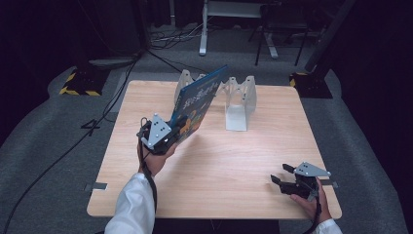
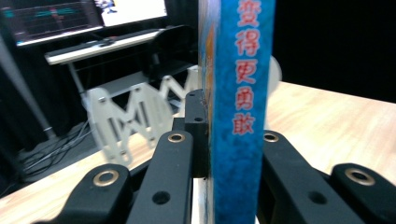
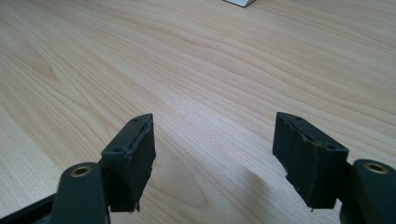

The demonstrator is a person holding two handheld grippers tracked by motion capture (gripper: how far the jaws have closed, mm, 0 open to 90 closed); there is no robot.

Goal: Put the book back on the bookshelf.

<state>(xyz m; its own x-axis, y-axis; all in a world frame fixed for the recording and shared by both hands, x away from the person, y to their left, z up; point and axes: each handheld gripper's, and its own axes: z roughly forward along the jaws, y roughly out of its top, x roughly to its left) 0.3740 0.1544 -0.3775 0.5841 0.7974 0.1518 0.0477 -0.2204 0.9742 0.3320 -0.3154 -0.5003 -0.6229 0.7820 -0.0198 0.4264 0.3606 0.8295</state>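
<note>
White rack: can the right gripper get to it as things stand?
Probably yes. The right gripper is open and holds nothing, and bare table lies between it and the rack. The book in the left gripper tilts over the rack's left part.

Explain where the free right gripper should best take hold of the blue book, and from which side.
Probably the upper right edge of the blue book, approached from the right. The left gripper pinches its lower corner across the thickness, the book rises tilted toward the white rack, and the right gripper stands open on that side.

Blue book [image 1: 196, 104] in left gripper [image 1: 171, 134]
</note>
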